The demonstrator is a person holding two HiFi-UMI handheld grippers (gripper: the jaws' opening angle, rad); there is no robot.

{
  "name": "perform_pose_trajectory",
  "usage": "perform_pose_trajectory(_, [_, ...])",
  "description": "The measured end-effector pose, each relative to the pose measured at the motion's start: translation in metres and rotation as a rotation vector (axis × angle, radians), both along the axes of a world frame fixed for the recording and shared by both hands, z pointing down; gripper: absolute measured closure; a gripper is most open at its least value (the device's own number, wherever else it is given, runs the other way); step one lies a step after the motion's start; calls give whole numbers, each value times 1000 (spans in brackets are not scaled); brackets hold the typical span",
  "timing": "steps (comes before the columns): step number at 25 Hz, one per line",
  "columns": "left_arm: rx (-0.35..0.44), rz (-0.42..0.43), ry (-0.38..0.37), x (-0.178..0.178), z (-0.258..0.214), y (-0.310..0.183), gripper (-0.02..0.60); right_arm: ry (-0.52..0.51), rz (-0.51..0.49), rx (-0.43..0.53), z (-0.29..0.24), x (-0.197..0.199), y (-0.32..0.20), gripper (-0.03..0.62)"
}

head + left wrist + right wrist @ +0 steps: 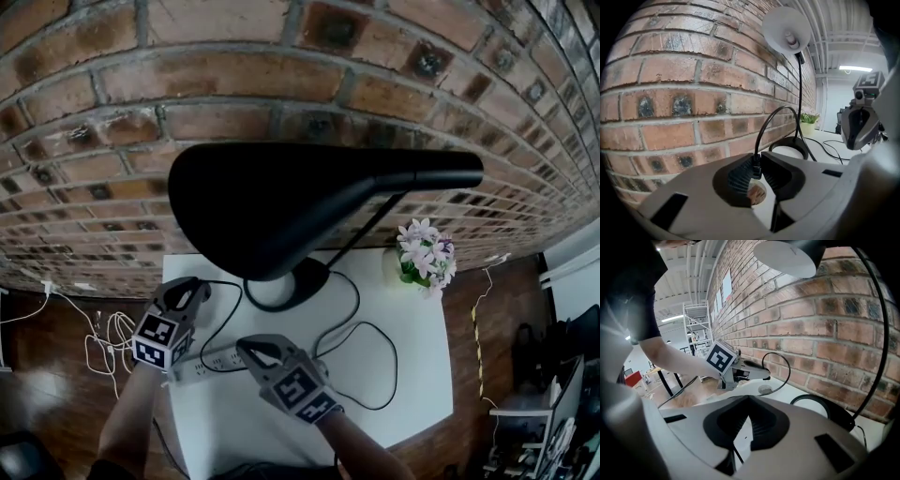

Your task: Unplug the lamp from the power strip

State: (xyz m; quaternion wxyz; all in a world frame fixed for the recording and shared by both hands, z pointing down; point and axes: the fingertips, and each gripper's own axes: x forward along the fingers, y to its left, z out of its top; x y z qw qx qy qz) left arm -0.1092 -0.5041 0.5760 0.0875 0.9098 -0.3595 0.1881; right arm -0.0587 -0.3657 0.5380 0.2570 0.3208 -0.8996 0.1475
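Note:
A black desk lamp stands on the white table, its big head above its round base. My left gripper is at the table's back left, shut on the lamp's black plug. The cord arcs from the plug to the lamp base. The plug is held apart from the white power strip, which lies nearer the front. My right gripper rests its tips over the strip, and its jaws look shut with nothing between them. A small round disc lies under the left gripper.
A brick wall runs close behind the table. A pot of pink flowers stands at the back right. A black cord loops across the table's right half. White cables lie on the wooden floor at left.

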Motion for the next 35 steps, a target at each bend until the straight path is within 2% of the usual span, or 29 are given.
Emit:
perform_pose_trajectory(3, [-1,14,-31,-2,9,-6,509,1,-5,5,3,-3,-7,595])
perform_pose_trajectory(11, [-93,59,-96,-2,44,-2,508,-9,-32,-18,11,-17,-9,595])
perform_pose_trajectory(23, [-92,88,-160,4,52,0,505,-17,-5,-29,14,-9,-6,595])
perform_pose_trajectory(35, [-86,94,-149,3,51,1,499,-18,12,-31,13,-3,-2,595])
